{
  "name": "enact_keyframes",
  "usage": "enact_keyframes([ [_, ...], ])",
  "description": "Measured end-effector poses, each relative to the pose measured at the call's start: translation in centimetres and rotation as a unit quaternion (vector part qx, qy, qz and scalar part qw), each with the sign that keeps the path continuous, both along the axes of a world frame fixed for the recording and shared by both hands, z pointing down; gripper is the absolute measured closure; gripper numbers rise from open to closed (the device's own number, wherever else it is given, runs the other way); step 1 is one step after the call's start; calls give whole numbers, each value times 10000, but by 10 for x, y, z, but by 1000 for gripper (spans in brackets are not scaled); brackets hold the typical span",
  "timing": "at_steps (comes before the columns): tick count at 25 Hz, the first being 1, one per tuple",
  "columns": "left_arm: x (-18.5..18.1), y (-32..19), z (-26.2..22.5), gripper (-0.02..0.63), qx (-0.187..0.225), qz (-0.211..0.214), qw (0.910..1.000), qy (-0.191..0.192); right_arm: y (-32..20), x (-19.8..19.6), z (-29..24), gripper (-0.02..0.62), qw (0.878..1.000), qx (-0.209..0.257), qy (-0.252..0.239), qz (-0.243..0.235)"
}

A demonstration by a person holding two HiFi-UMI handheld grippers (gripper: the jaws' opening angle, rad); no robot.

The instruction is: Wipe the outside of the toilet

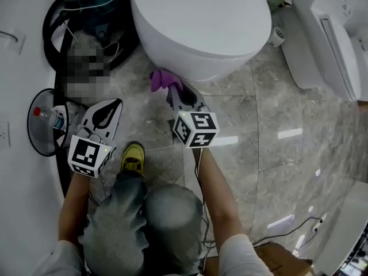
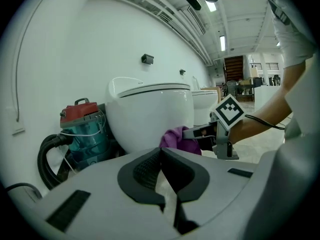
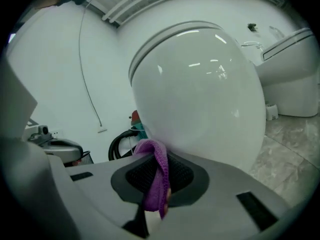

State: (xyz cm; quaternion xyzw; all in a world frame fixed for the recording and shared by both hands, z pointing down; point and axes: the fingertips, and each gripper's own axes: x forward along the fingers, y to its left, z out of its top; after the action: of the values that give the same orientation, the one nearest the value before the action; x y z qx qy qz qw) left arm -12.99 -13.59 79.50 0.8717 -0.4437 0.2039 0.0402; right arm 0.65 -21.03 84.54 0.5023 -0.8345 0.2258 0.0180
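Press cloth (image 1: 163, 79), pinched in right gripper (image 1: 175, 94), flat along toilet (image 1: 201, 22) curve; hold closed, empty left gripper (image 1: 106, 112) clear.

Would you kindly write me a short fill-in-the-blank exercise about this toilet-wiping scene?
1. The right tongs are shut on a ____ cloth.
2. The left tongs hold ____.
3. The vacuum cleaner beside the toilet has a ____ lid.
4. The person's shoe is ____.
Missing words: purple; nothing; red; yellow.
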Motion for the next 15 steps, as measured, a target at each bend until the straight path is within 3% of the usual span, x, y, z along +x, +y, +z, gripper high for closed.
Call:
enact_keyframes([
  [6, 2, -4, 3, 594, -33, 0, 10000, 10, -5, 11, 13, 540, 9995, -242, -151, 94],
  [15, 19, -9, 5, 592, -29, 168, 9998, 84, 3, 48, 17, 538, 9992, -286, 20, 279],
])
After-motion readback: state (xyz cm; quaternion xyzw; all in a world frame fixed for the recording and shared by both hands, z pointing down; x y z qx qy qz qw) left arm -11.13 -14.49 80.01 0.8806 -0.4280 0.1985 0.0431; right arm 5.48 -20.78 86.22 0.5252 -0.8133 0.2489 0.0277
